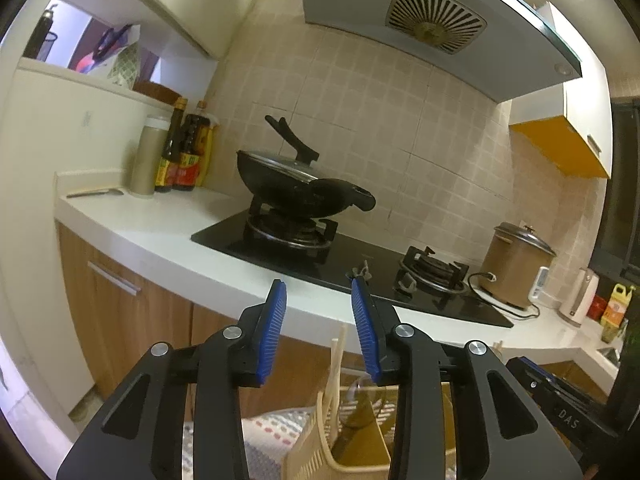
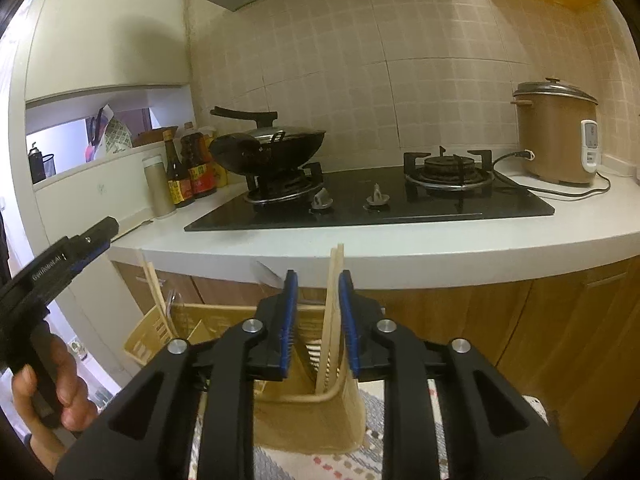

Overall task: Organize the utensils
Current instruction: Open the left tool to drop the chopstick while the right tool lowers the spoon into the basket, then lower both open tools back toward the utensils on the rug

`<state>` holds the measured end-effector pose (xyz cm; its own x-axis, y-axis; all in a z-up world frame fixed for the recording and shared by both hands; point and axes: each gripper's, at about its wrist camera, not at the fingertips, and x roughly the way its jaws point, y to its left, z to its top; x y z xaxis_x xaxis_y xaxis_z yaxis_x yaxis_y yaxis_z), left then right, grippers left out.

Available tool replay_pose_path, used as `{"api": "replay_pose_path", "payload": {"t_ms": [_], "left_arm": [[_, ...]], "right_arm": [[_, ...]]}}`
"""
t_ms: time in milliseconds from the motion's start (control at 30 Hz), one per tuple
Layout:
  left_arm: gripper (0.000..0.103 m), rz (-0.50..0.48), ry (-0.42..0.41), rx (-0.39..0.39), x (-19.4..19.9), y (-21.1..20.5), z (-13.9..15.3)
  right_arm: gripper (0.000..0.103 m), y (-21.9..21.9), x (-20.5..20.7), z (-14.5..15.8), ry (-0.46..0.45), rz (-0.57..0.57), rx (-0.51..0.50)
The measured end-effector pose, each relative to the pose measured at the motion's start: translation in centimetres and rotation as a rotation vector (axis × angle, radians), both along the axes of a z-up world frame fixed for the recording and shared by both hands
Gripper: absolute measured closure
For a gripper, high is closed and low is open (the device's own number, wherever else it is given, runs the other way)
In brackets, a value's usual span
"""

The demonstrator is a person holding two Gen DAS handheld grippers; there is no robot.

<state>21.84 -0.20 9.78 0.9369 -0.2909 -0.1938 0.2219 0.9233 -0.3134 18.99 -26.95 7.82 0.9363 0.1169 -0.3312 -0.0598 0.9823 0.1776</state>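
Two pairs of pale chopsticks (image 2: 334, 312) stand upright in a slatted beige utensil holder (image 2: 316, 412) on a patterned cloth (image 2: 400, 420), near and below the white counter (image 2: 360, 248); one pair sits at its right end, the other (image 2: 154, 300) leans at its left, likely sorted by compartment. Right gripper (image 2: 318, 280) points slightly downward with the right-hand pair between its parted blue pads, which appear not to press it, so the sticks seem let go. Left gripper (image 1: 319, 292) aims almost level toward the stove (image 1: 360, 268), fingers apart and empty, carried in a hand (image 2: 60, 384) at the left.
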Motion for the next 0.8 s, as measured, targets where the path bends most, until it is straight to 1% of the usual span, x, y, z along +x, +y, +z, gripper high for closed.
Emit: {"api": "replay_pose_path", "payload": {"t_ms": [233,400,467,500,600,700,800], "left_arm": [[0.070,-0.043,0.014,0.046,-3.2,0.8,1.1],[0.069,-0.059,0.002,0.101,-5.4,0.4,1.9],[0.064,-0.078,0.012,0.110,-6.3,0.3,2.1],[0.063,-0.092,0.025,0.115,-6.6,0.2,2.0],[0.063,-0.141,0.091,0.140,-7.7,-0.1,0.8],[0.063,-0.206,0.198,0.181,-8.3,-0.7,-1.4],[0.063,-0.308,0.345,0.250,-8.4,-2.0,-4.4]], "right_arm": [[0.081,-0.7,-2.8,0.5,0.015,0.012,0.004],[0.081,-0.7,-4.6,1.1,0.021,0.017,-0.009],[0.081,-0.7,-5.5,1.5,0.025,0.018,-0.018],[0.081,-0.7,-5.7,1.6,0.029,0.019,-0.023],[0.081,-0.6,-6.7,1.3,0.073,0.037,-0.035],[0.081,-0.3,-7.0,0.7,0.135,0.056,-0.055],[0.081,0.1,-6.9,-0.6,0.241,0.092,-0.076]]}}
